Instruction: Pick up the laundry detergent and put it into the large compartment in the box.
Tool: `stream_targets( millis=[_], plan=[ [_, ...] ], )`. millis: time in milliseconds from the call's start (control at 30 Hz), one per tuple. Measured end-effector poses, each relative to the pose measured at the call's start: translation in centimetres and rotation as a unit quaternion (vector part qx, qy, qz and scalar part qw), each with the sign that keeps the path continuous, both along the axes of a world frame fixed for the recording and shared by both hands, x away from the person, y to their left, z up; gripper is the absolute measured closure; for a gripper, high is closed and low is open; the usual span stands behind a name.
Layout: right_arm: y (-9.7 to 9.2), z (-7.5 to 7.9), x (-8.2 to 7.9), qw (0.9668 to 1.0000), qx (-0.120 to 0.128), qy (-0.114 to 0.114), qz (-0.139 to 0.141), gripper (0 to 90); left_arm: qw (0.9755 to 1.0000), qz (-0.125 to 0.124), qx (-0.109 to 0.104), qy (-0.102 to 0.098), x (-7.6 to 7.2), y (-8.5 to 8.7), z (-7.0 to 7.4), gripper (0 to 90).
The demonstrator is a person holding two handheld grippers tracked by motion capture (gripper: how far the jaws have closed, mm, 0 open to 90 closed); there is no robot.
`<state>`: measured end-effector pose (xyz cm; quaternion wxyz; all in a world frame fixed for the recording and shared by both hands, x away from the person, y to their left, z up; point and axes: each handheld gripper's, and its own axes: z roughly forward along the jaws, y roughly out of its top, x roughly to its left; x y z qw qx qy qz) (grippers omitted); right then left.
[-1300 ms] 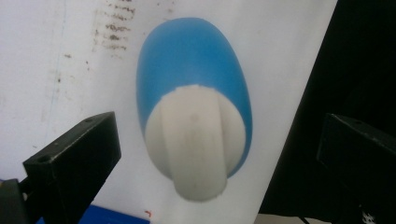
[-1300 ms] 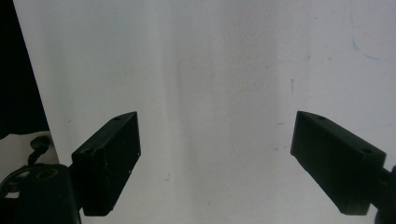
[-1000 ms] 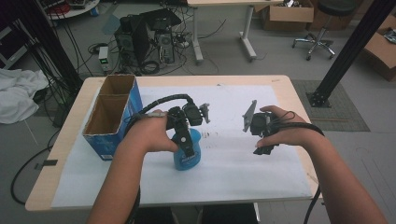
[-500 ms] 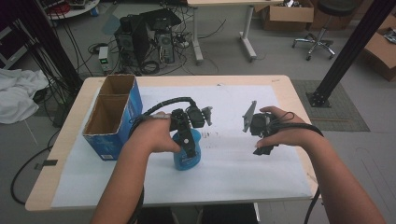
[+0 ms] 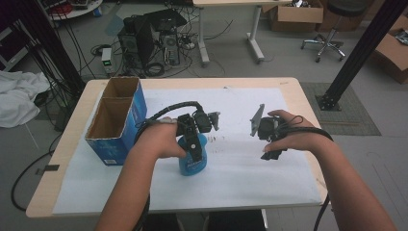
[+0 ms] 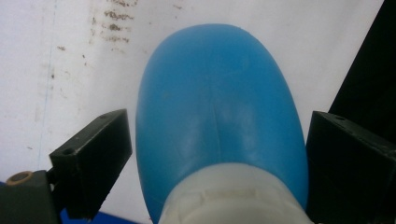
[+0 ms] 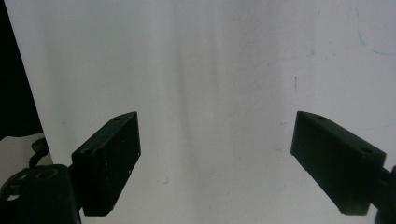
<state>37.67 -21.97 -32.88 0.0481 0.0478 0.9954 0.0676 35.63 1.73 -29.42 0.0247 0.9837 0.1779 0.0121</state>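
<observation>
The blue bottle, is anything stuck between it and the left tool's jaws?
No. The left tool has just been closing around the blue bottle, with a jaw on each side. On the left a thin strip of white paper shows through; the right jaw looks touching.

Blue bottle, smooth plastic with a soft sheen, a faint mould seam down its middle, white ribbed plastic at the neck; matt white paper sheet, smudged, over a pale wood surface; cardboard box, raw brown inside, glossy blue print outside
</observation>
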Motion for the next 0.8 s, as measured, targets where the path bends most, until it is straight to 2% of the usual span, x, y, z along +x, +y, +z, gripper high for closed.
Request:
stream_targets(
  millis=[133, 367, 800],
  plan=[
    [0.01, -0.07, 0.0, 1.0, -0.004, 0.002, -0.002, 16.0, 1.0, 0.003, 0.0, -0.007, -0.03, -0.04, -0.02, 15.6],
    [-0.03, -0.15, 0.09, 1.0, -0.003, 0.001, 0.0, 16.0, 1.0, 0.0, 0.004, -0.008, -0.12, -0.29, -0.04, 16.4],
    [-0.25, -0.2, 0.13, 1.0, -0.002, 0.002, -0.003, 16.0, 0.9998, 0.006, 0.01, -0.015, -0.1, -0.32, -0.06, 27.0]
  ],
)
